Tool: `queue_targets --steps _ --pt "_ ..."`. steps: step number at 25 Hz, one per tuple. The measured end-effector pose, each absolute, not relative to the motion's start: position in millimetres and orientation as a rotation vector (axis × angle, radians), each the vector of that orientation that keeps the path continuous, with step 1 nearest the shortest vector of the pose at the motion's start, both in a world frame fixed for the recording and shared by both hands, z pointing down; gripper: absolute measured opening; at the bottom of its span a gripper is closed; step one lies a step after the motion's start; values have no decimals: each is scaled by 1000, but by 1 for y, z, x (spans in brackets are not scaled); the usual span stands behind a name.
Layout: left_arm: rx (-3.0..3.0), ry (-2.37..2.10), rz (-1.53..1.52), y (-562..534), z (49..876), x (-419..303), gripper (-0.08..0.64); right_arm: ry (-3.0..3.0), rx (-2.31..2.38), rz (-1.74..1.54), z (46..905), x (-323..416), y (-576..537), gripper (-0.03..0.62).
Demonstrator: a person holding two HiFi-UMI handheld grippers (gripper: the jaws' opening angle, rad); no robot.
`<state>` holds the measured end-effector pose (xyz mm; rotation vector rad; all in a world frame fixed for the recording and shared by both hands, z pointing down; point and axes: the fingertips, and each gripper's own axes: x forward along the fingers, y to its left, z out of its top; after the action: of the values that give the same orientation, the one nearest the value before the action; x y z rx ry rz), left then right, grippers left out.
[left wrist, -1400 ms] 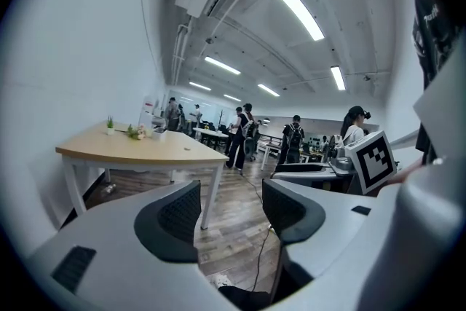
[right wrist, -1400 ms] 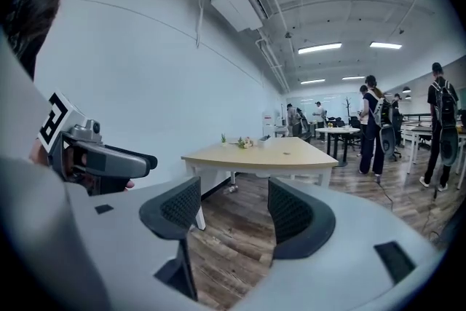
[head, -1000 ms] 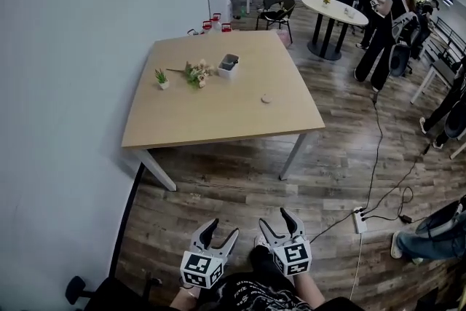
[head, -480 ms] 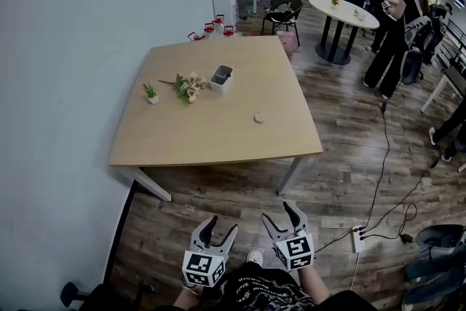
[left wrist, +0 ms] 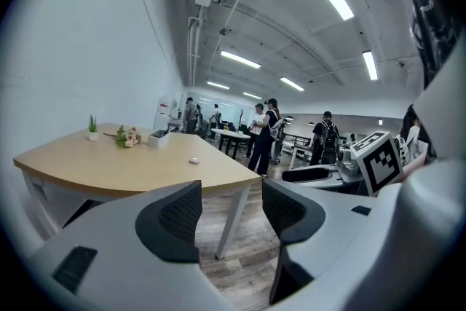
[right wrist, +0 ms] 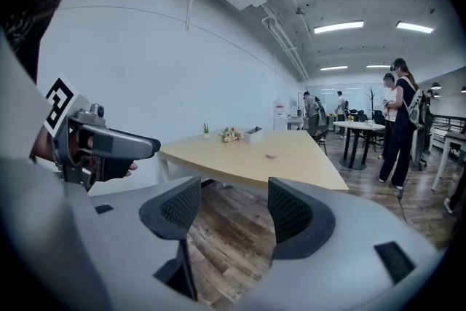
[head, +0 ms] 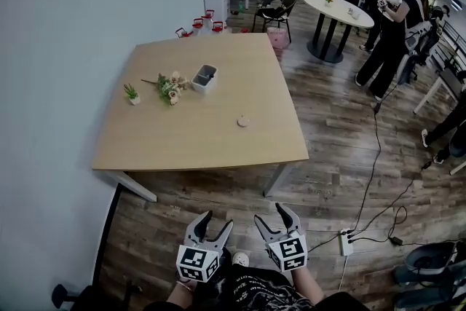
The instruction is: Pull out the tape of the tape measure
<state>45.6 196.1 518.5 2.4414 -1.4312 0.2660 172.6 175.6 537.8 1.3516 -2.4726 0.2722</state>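
Observation:
A small round pale object (head: 242, 122), probably the tape measure, lies alone on the light wooden table (head: 167, 146), right of its middle. It also shows as a small disc (left wrist: 194, 161) in the left gripper view and a small disc (right wrist: 271, 155) in the right gripper view. My left gripper (head: 215, 222) and right gripper (head: 271, 215) are held low by my body, over the wooden floor, well short of the table's near edge. Both are open with nothing between their fingers.
A tiny potted plant (head: 132, 93), a flower bunch (head: 170, 87) and a grey box (head: 204, 76) stand at the table's far left. A power strip (head: 341, 242) and cable lie on the floor to the right. People stand near a round table (head: 341, 9) at the back right.
The view has shifted as I move: the table now sits further left in the head view. Both grippers stay open, low by my body.

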Motion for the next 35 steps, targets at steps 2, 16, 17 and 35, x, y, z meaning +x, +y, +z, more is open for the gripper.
queue_targets --steps 2,16,17,35 --pt "2436 -1427 262 190 521 46 265 -2460 1353 289 543 175 173 293" --pt "2415 -1400 244 108 535 23 264 -2397 1389 324 555 168 108 293" --pt "2418 -1398 240 96 534 18 264 -2388 1388 330 556 163 98 293" --pt "2548 -1243 294 -95 524 -73 264 -2259 1609 391 542 86 -67 293"
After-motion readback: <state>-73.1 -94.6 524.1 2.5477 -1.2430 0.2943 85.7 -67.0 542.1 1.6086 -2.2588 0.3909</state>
